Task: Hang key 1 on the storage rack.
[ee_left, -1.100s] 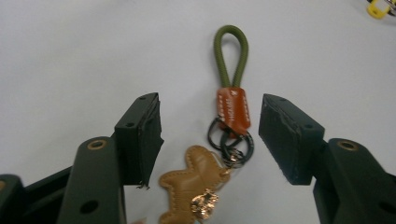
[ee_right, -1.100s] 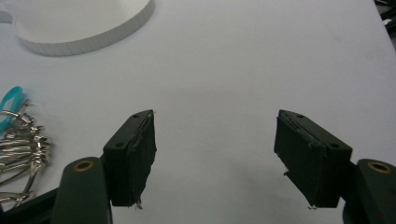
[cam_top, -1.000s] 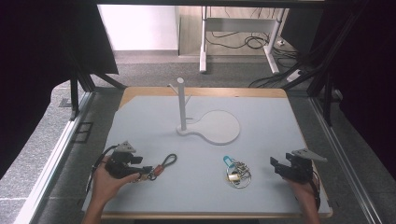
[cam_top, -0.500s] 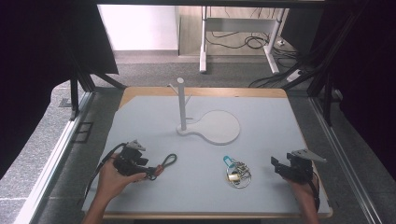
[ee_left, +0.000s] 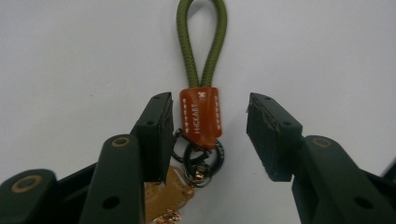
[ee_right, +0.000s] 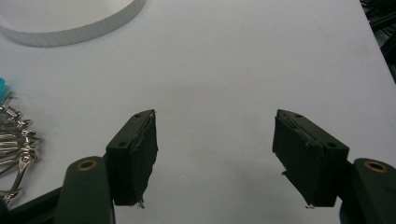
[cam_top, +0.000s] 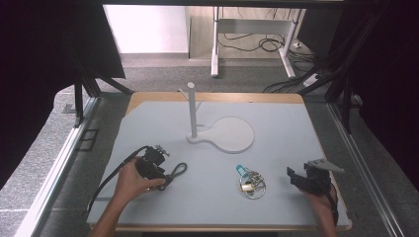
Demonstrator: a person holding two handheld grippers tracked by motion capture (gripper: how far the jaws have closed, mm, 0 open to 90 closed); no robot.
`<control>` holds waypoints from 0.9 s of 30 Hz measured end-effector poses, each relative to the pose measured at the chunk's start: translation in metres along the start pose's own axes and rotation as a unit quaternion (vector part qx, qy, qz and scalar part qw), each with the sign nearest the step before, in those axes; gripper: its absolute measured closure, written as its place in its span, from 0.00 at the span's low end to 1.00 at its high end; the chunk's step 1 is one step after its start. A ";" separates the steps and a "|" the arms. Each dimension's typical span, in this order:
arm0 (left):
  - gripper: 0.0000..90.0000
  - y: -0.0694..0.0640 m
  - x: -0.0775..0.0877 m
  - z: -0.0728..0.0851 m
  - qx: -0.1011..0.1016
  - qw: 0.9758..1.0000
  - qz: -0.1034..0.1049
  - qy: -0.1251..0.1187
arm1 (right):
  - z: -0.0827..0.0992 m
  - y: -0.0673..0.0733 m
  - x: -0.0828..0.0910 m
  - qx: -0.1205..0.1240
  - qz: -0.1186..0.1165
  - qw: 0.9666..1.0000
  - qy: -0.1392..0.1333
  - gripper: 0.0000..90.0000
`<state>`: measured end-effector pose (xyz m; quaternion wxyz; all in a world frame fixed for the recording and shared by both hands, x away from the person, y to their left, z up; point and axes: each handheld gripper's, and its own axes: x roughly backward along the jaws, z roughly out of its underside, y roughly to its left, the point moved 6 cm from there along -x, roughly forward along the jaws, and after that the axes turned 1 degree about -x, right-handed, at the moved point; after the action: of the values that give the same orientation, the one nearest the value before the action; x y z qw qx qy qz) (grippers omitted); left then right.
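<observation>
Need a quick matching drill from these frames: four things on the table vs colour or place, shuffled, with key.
Things:
1. cord loop
2. leather tab
3. key bunch
4. peg stand

Matches:
A. upright behind the other things, white
B. between the left gripper's jaws, orange-brown
C. olive green
D. silvery with a teal piece, left of the right gripper

Pairs: 1-C, 2-B, 3-D, 4-A

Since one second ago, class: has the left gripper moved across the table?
Yes. The left gripper has slid right, toward the white stand, closing its jaws around the green cord's orange tab.
</observation>
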<state>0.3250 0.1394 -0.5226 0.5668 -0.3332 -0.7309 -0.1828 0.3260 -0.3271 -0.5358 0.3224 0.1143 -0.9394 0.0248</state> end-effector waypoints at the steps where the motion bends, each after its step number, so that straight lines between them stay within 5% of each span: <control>1: 0.58 -0.001 -0.003 -0.002 -0.001 1.000 -0.005 0.005 | 0.000 0.000 0.000 0.001 0.001 1.000 0.001 0.34; 16: 0.64 -0.004 -0.020 -0.005 -0.009 0.999 -0.028 0.045 | 0.002 0.000 0.000 0.004 0.006 1.000 0.003 0.34; 27: 0.74 -0.003 -0.019 -0.004 -0.012 0.999 -0.034 0.035 | 0.003 -0.002 -0.001 0.000 0.011 1.000 0.004 0.34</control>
<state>0.3284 0.1288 -0.5390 0.5819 -0.3086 -0.7189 -0.2221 0.3253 -0.3297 -0.5390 0.3256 0.1039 -0.9393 0.0289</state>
